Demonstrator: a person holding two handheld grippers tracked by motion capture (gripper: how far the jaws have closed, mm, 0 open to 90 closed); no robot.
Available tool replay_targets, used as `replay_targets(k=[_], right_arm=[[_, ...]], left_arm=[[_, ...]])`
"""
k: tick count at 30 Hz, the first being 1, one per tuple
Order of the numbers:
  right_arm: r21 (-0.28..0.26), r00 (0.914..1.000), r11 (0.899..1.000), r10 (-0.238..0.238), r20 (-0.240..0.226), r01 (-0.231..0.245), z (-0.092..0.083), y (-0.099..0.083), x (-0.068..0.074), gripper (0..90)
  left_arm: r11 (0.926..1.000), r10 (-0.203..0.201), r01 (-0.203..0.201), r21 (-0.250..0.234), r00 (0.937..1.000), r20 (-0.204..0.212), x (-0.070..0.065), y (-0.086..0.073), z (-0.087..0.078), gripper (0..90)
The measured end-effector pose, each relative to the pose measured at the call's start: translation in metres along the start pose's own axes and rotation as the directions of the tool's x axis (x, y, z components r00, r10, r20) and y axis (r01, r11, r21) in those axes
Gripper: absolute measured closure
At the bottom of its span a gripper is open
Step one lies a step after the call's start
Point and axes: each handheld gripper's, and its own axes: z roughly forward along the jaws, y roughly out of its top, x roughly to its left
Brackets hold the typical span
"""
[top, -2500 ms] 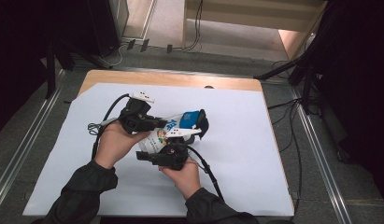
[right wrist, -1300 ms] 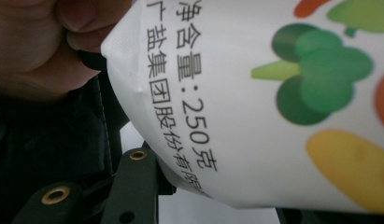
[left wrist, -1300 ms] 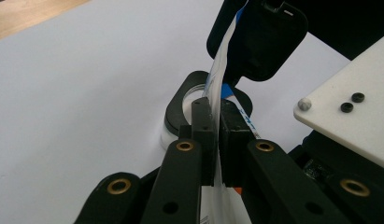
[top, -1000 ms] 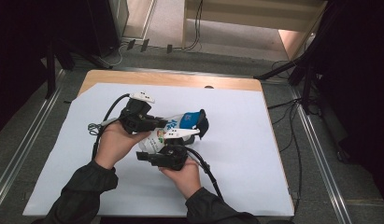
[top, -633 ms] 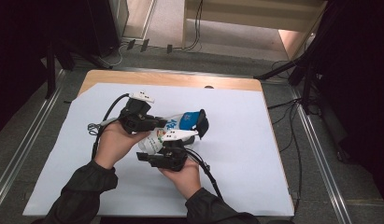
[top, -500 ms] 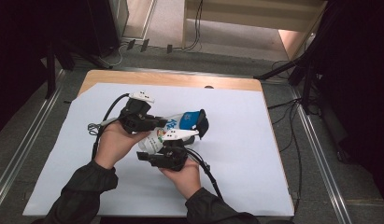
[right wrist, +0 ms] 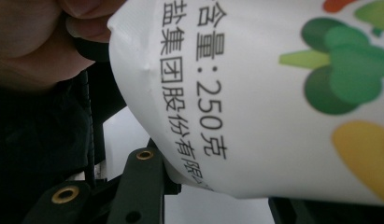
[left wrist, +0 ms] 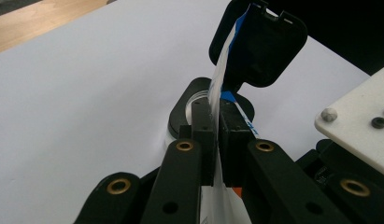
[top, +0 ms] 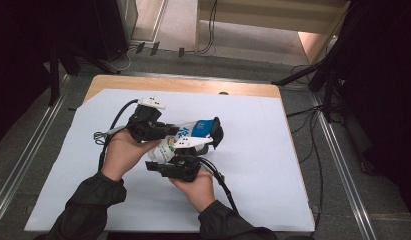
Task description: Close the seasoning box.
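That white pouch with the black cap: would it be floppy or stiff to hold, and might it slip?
Probably floppy: the left tool pinches a paper-thin edge of the pouch flat between its pads. The printed skin looks smooth and dented in the right gripper view, so it may slip or crumple. The open black cap looks rigid, likely the firmest place to grip.

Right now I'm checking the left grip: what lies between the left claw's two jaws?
In the left gripper view, a thin white-and-blue strip of the bottle's label is pinched between the left claw jaws, running up past the open black cap.
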Motion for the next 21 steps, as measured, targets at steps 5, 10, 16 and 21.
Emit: replay_targets(k=[5, 10, 16, 21], right_arm=[[0.003, 1.0, 1.0, -0.004, 0.0, 0.004, 0.0003, 0.0006, -0.0008, 66.8], [0.003, 1.0, 1.0, 0.004, -0.005, -0.004, 0.0002, 0.0008, -0.001, 66.9], [0.002, 0.9999, 1.0, 0.005, -0.01, -0.005, -0.0003, 0.001, -0.0016, 66.9], [0.002, 0.9999, 1.0, 0.006, -0.011, -0.006, -0.0004, 0.0011, -0.0015, 66.9]], left_arm=[[1.0, 0.002, -0.002, 0.008, 1.0, -0.003, -0.0002, 0.0001, 0.0012, 88.0], [1.0, 0.0, 0.0, 0.007, 1.0, 0.001, 0.0, 0.0002, 0.0019, 88.0], [1.0, 0.0, 0.0, 0.004, 1.0, -0.001, 0.0004, 0.0001, 0.0022, 88.1], [1.0, 0.0, 0.0, 0.005, 1.0, -0.001, 0.0007, 0.0, 0.0023, 88.2]])
